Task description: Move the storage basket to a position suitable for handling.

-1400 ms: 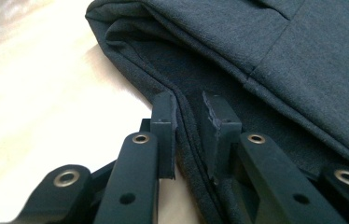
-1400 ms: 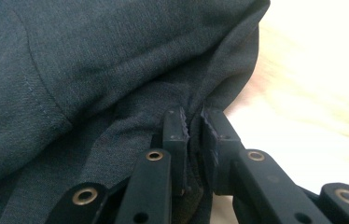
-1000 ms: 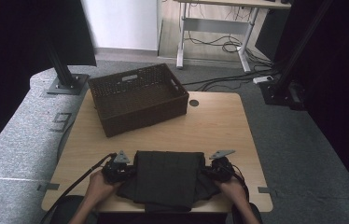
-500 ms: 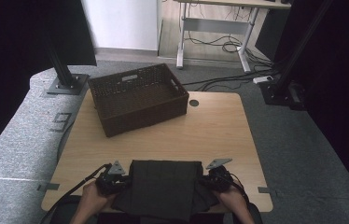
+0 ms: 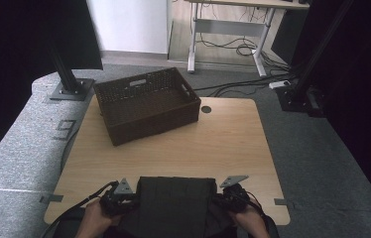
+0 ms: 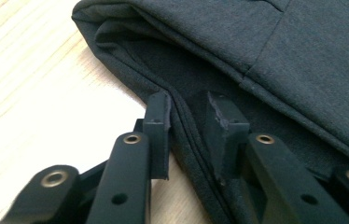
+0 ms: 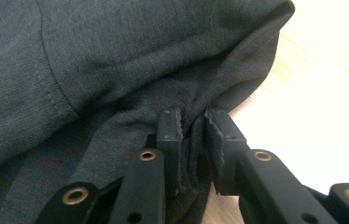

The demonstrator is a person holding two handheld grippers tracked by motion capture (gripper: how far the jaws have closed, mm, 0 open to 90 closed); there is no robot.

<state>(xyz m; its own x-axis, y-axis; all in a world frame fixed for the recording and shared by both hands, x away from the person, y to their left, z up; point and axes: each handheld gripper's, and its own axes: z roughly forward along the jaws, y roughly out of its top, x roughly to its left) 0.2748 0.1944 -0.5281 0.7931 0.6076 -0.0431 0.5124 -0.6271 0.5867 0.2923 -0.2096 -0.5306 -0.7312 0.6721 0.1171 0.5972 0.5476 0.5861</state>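
Observation:
A folded dark grey garment [image 5: 173, 206] lies at the near edge of the wooden table [image 5: 223, 144], with a hand at each side of it. My left gripper [image 5: 130, 203] is at its left edge; its jaws have just been opening. In the left gripper view, the left gripper [image 6: 186, 100] stands open around the garment's [image 6: 266, 51] seamed hem, and one pad is clear of the cloth. My right gripper [image 5: 219, 201] is at the right edge. In the right gripper view, a fold of the garment [image 7: 116, 60] fills the narrow gap of the right gripper [image 7: 193, 116].
A dark brown woven basket [image 5: 146, 104] stands at the back left of the table, with nothing in it. A small round hole [image 5: 206, 109] sits in the tabletop to its right. Black stands [image 5: 69, 84] flank the table on grey carpet.
Both hands have drawn back toward the near edge, sliding the folded garment with them. The garment now overhangs the table's front edge.

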